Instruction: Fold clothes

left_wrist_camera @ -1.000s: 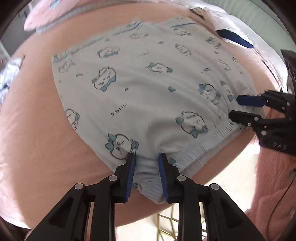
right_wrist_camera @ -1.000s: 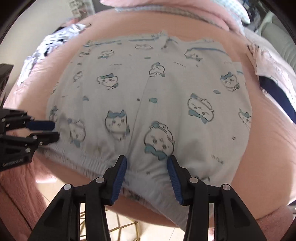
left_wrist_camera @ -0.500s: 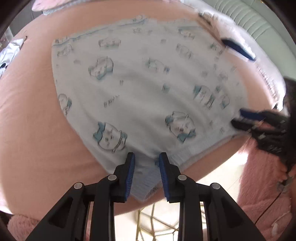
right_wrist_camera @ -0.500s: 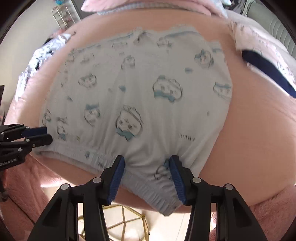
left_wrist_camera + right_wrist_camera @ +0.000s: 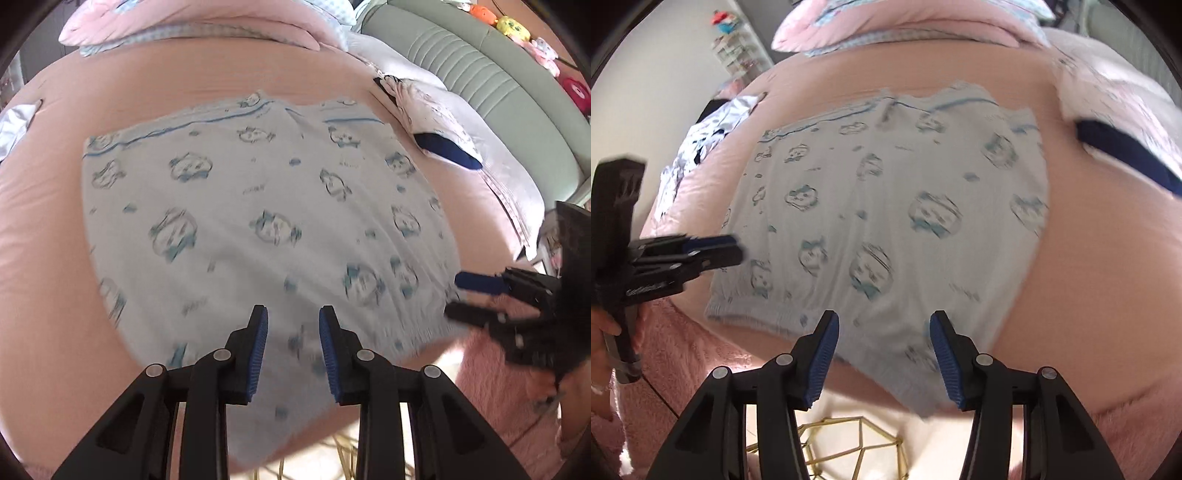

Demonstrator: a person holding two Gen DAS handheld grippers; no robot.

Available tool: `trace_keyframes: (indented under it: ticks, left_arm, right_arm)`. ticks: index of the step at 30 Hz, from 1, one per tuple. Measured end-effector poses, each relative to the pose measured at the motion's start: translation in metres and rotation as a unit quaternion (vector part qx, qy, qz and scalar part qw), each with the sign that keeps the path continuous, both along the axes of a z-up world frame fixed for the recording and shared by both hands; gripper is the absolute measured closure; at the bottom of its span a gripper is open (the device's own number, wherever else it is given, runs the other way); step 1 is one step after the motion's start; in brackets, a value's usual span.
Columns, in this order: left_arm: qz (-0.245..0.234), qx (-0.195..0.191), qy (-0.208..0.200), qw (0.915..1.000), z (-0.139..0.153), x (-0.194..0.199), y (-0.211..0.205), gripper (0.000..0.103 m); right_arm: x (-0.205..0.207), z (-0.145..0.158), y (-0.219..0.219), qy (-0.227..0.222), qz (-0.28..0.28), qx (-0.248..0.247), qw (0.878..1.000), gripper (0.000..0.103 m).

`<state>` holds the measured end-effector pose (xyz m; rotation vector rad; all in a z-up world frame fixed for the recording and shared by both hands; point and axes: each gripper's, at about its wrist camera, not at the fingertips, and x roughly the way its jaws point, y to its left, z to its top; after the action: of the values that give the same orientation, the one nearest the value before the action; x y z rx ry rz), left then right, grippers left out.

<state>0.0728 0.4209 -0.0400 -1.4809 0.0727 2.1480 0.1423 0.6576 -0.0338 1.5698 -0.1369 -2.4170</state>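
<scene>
Shorts (image 5: 266, 221) spread flat on the pink bed (image 5: 48, 240), waistband at the near edge | no fold made, all folding left | left tongs (image 5: 290, 334) spread, pinching nothing | right tongs (image 5: 882, 343) spread wide, empty above the waistband.
</scene>
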Motion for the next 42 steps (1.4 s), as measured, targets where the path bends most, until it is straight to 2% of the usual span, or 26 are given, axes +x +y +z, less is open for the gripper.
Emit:
trace_keyframes:
  ticks: [2, 5, 7, 10, 13, 15, 17, 18, 20, 22, 23, 26, 28, 31, 33, 34, 36, 38, 40, 42]
  left_arm:
    - [-0.007, -0.042, -0.027, 0.9987, -0.021, -0.005, 0.006, 0.077]
    - [-0.024, -0.071, -0.046, 0.9962, -0.025, 0.01, -0.003, 0.077]
    - [-0.047, -0.099, -0.054, 0.9925, -0.023, 0.029, -0.016, 0.076]
    - [-0.062, -0.097, -0.083, 0.9899, -0.016, 0.04, -0.031, 0.076]
    - [-0.074, -0.096, -0.041, 0.9918, 0.008, 0.033, -0.029, 0.076]
    - [-0.064, -0.074, -0.003, 0.9952, 0.02, 0.022, -0.02, 0.076]
    - [-0.053, -0.045, 0.019, 0.9974, 0.02, 0.008, -0.011, 0.076]
    - [-0.049, -0.045, 0.017, 0.9977, 0.015, 0.003, -0.005, 0.076]
    - [-0.056, -0.076, -0.037, 0.9949, -0.019, -0.009, 0.021, 0.076]
    - [-0.067, -0.107, -0.028, 0.9916, -0.021, -0.001, 0.026, 0.072]
    - [-0.071, -0.124, -0.038, 0.9891, -0.021, 0.006, 0.028, 0.068]
    - [-0.089, -0.165, -0.032, 0.9819, -0.017, 0.03, 0.027, 0.065]
    - [-0.072, -0.144, -0.055, 0.9854, -0.011, 0.031, 0.016, 0.065]
    - [-0.051, -0.082, -0.087, 0.9914, 0.002, 0.02, -0.002, 0.065]
    - [-0.032, -0.067, -0.065, 0.9952, 0.011, 0.016, -0.006, 0.065]
    - [-0.024, -0.067, -0.051, 0.9962, 0.012, 0.015, -0.006, 0.065]
    - [-0.018, -0.082, -0.051, 0.9951, 0.004, 0.017, -0.003, 0.065]
    - [-0.03, -0.105, -0.037, 0.9933, 0.006, 0.029, 0.001, 0.063]
    - [-0.024, -0.112, -0.035, 0.9928, 0.012, 0.041, -0.004, 0.062]
    - [-0.016, -0.105, -0.041, 0.9935, 0.016, 0.051, -0.014, 0.061]
  right_arm:
    - [-0.009, -0.001, -0.021, 0.01, 0.026, 0.024, 0.999, 0.052]
    - [-0.02, -0.015, -0.036, -0.007, 0.034, 0.074, 0.997, 0.052]
    - [-0.018, -0.029, -0.032, -0.034, 0.03, 0.077, 0.996, 0.052]
    - [-0.002, -0.034, -0.02, -0.034, 0.031, 0.063, 0.997, 0.051]
    - [0.003, -0.025, -0.017, -0.044, 0.034, 0.066, 0.996, 0.051]
    - [0.003, -0.014, -0.019, -0.026, 0.03, 0.072, 0.997, 0.051]
    - [0.001, -0.006, -0.019, -0.007, 0.013, 0.068, 0.998, 0.051]
    - [-0.001, -0.005, -0.018, -0.002, 0.004, 0.064, 0.998, 0.051]
    - [-0.005, -0.008, -0.013, -0.001, -0.014, 0.055, 0.998, 0.051]
    - [-0.006, -0.019, -0.007, -0.017, -0.023, 0.068, 0.997, 0.051]
    - [-0.007, -0.025, -0.006, -0.026, -0.024, 0.075, 0.997, 0.051]
    - [0.003, -0.032, 0.001, -0.029, -0.021, 0.066, 0.997, 0.051]
    - [0.008, -0.03, 0.003, -0.027, -0.023, 0.059, 0.998, 0.05]
    - [0.012, -0.022, 0.009, -0.015, -0.038, 0.047, 0.998, 0.05]
    - [0.014, -0.015, 0.017, 0.003, -0.059, 0.041, 0.997, 0.05]
    - [0.013, -0.017, 0.021, 0.003, -0.069, 0.043, 0.997, 0.05]
    - [0.013, -0.023, 0.026, -0.006, -0.074, 0.056, 0.996, 0.05]
    - [0.017, -0.029, 0.025, -0.015, -0.055, 0.077, 0.995, 0.05]
    - [0.029, -0.028, 0.021, -0.02, -0.033, 0.096, 0.995, 0.049]
    - [0.045, -0.029, 0.026, -0.035, -0.028, 0.076, 0.996, 0.046]
